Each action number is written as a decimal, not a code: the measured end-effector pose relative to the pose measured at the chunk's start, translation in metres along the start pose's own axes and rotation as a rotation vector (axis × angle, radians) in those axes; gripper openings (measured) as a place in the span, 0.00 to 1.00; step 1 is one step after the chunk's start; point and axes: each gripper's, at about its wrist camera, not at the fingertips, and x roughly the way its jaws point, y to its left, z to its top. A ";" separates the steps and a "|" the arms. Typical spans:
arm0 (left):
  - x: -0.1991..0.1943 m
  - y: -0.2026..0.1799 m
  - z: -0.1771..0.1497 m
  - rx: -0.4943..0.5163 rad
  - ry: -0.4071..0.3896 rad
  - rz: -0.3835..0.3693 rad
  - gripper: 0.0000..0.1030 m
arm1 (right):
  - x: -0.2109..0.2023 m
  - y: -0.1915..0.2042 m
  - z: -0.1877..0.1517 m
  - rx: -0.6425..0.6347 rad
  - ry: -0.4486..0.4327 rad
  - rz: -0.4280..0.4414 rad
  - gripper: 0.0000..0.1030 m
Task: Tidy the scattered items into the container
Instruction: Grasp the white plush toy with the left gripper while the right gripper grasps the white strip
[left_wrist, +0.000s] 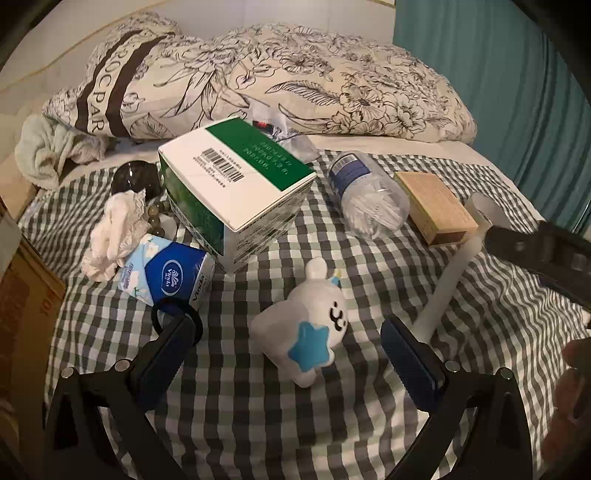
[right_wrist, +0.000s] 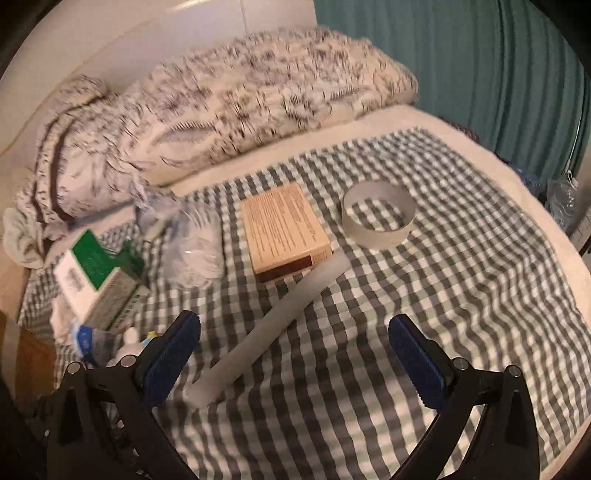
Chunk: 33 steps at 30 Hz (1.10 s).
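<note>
The bed (left_wrist: 258, 424), covered with a checked cloth, carries every loose item; a floral pillow (left_wrist: 295, 81) lies along its far edge. No container can be identified with certainty. A green-and-white box (left_wrist: 236, 184) stands tilted left of centre; whether it is the container cannot be told.

Largest loose items: a clear bottle (left_wrist: 365, 199) lying on its side and a tan box (right_wrist: 284, 225) lying flat, both toward the far right. A white tube (right_wrist: 266, 328) lies with its long axis diagonal, its near end toward the near edge and its far end touching the tan box. A grey ring (right_wrist: 376, 214) lies just beyond. A blue tissue pack (left_wrist: 170, 273) sits by the left edge.

The plush toy (left_wrist: 303, 325) lies between the spread fingers of the left gripper (left_wrist: 288, 350), untouched.

The right gripper (right_wrist: 295, 354) is likewise spread and empty; the tube's near end lies nearest its left finger. Judgement: each gripper is nearest its own item.
</note>
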 end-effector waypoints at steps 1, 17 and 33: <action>0.004 0.002 0.001 -0.014 0.019 0.000 1.00 | 0.008 -0.002 0.000 0.017 0.013 -0.001 0.97; 0.019 0.000 0.002 0.027 0.004 -0.029 0.59 | 0.063 0.004 -0.013 0.004 0.136 -0.061 0.55; -0.005 0.008 -0.005 -0.058 0.002 -0.056 0.59 | 0.018 -0.016 -0.027 0.015 0.123 0.176 0.08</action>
